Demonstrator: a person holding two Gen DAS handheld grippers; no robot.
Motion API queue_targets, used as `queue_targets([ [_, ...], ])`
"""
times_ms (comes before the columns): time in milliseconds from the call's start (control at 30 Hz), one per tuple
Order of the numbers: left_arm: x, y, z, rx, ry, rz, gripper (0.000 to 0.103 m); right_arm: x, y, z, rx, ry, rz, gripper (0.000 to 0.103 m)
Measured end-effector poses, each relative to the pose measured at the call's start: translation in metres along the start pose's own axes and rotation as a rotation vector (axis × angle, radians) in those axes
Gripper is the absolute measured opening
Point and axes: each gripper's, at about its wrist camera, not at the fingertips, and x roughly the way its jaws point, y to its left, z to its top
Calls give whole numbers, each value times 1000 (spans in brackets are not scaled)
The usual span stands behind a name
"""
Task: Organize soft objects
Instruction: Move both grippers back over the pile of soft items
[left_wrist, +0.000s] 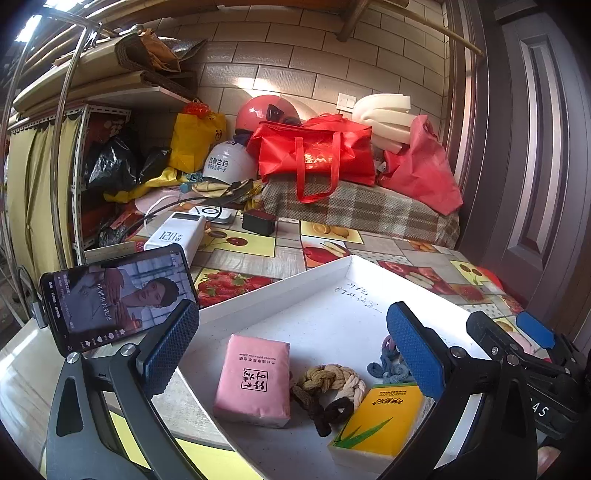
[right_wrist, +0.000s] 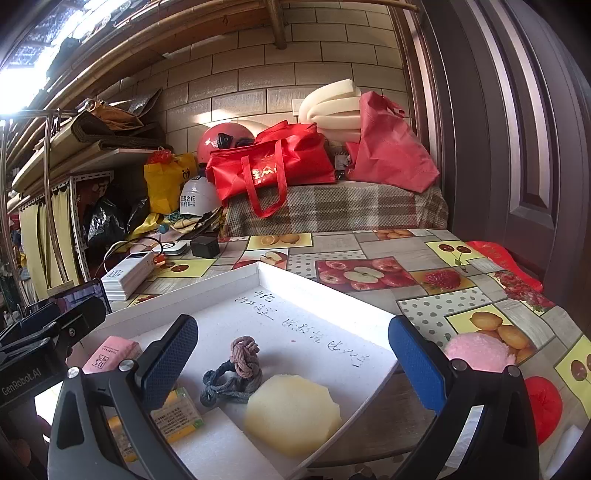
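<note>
Both grippers are held wide apart over a white tray (left_wrist: 280, 291), and nothing is gripped between the fingers of either. Left gripper (left_wrist: 291, 350) is seen above the tray's near left part, its blue pads standing on either side of a pink tissue pack (left_wrist: 253, 380), a knotted beige rope (left_wrist: 332, 378), a dark hair tie (left_wrist: 338, 408) and a yellow tissue pack (left_wrist: 380, 417), all lying on the tray floor. A blue-grey knotted rope (left_wrist: 388, 365) is partly hidden behind the right pad. Right gripper (right_wrist: 291, 354) is seen above the tray's near right part. Between its pads the blue-grey rope, topped by a brown knot, lies just beside a pale yellow sponge (right_wrist: 291, 417), the two touching or nearly so. A white foam block (right_wrist: 218, 439) sits at the tray's near edge, just left of the sponge.

Outside the tray, on the fruit-patterned tablecloth (right_wrist: 369, 273), a pink fluffy puff (right_wrist: 476, 350) is found close behind the right finger, and a red object (right_wrist: 543, 406) lies nearer the table edge. A phone (left_wrist: 118, 291) with a lit screen is propped left of the tray, with a white power bank (left_wrist: 177, 236) behind it. Handwriting is seen on the tray floor.
</note>
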Motion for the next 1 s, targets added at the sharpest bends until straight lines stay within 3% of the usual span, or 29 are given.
queue_targets([
  [167, -1, 5, 0, -25, -7, 10, 103, 9, 8, 0, -36, 44, 14, 103],
  [500, -8, 10, -1, -60, -33, 46, 103, 32, -5, -2, 114, 141, 13, 103],
  [567, -11, 10, -2, -60, -44, 52, 103, 23, -6, -2, 115, 103, 16, 103],
  [700, -17, 13, -4, -87, -48, 40, 103, -12, 4, -2, 59, -71, 55, 103],
  [833, -25, 19, -9, -143, -33, -17, 103, -37, 3, -10, 13, -57, 111, 103],
  [1000, -32, 2, -14, -113, 14, -138, 103, -85, -58, -11, 87, -101, 63, 103],
])
